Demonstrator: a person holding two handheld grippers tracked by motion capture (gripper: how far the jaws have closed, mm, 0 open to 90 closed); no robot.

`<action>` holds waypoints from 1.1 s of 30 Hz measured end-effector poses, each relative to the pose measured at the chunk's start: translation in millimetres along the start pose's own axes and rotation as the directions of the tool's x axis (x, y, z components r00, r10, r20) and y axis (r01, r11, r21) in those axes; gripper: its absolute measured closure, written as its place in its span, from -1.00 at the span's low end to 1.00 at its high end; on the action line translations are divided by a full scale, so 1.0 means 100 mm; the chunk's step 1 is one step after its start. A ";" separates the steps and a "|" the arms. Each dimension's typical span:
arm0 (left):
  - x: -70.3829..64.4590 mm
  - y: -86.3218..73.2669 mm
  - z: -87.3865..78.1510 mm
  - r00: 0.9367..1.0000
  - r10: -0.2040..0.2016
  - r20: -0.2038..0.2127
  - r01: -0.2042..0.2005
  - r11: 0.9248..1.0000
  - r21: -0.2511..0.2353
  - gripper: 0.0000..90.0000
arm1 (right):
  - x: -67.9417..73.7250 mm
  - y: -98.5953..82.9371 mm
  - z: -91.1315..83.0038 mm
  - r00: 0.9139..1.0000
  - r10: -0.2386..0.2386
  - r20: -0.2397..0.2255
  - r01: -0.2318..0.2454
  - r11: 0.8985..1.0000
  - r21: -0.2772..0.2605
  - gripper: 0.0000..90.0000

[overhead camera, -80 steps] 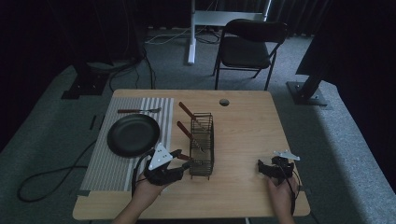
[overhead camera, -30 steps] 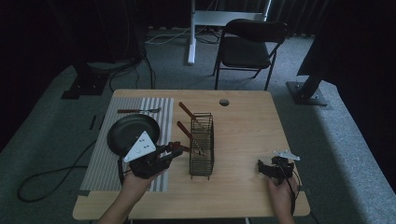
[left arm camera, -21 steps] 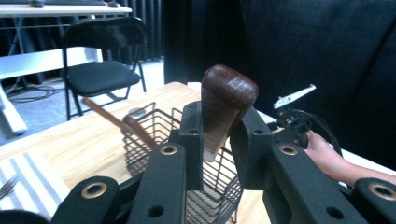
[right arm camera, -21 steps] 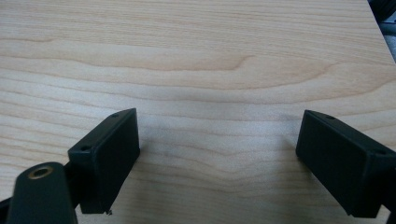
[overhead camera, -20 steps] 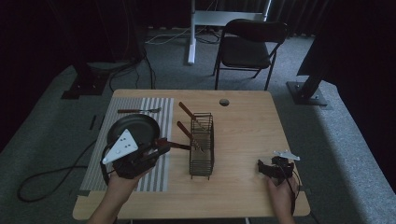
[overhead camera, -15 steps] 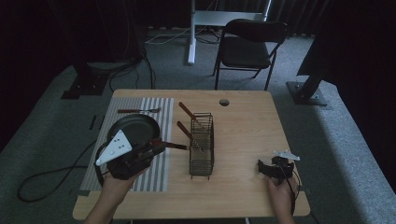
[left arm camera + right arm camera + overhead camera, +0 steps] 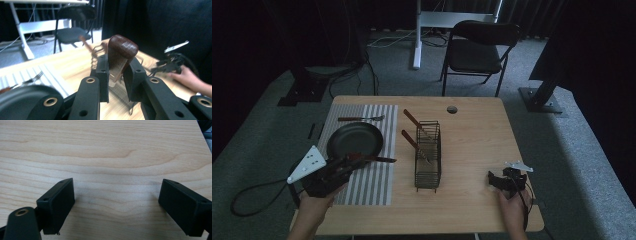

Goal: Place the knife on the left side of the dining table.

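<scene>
The left gripper (image 7: 343, 166), clamped on a wooden-handled utensil (image 7: 120, 55), has carried it from the wire rack (image 7: 428, 156) at centre frame to lower left, over the striped mat (image 7: 367, 186) beside the pan (image 7: 354, 140); removal looks done, placing remains; the right gripper (image 7: 117, 207) rests wide open, lower right.

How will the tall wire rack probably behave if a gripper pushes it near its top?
The wire rack is tall on a narrow base, so it may tip rather than slide. Open wire suggests it is light. Two utensils lean out of its left side, so their weight may pull it that way.
</scene>
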State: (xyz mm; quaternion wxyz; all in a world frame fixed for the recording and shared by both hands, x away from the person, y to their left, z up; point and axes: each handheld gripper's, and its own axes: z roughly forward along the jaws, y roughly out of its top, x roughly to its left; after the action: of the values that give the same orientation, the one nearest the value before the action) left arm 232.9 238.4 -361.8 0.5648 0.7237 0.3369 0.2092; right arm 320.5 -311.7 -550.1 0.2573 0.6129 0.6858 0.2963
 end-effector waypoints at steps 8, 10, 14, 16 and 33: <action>0.18 -0.33 -0.06 0.998 -0.024 -0.054 0.028 0.997 0.076 0.69 | 0.00 0.00 0.00 1.000 0.001 0.000 -0.001 1.000 0.002 -0.72; 0.22 -0.42 -0.06 0.998 -0.033 -0.062 0.038 0.995 0.093 0.69 | 0.00 0.00 0.00 1.000 0.002 0.000 -0.002 1.000 0.001 -0.72; 0.28 -0.56 -0.04 0.996 -0.059 -0.063 0.067 0.990 0.122 0.69 | 0.00 0.00 0.00 1.000 0.002 0.000 -0.002 1.000 0.001 -0.72; 0.29 -0.60 -0.03 0.996 -0.066 -0.067 0.074 0.989 0.128 0.69 | 0.00 0.00 0.00 1.000 0.002 0.000 -0.002 1.000 0.001 -0.72; 0.42 -0.85 0.05 0.986 -0.161 -0.045 0.167 0.971 0.171 0.69 | 0.00 0.00 0.00 1.000 0.002 0.000 -0.002 1.000 0.001 -0.72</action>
State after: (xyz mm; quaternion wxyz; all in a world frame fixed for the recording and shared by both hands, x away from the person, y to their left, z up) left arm 243.5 276.7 -447.7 0.5094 0.7366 0.4213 0.1429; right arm 320.4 -311.5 -549.9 0.2568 0.6137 0.6853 0.2961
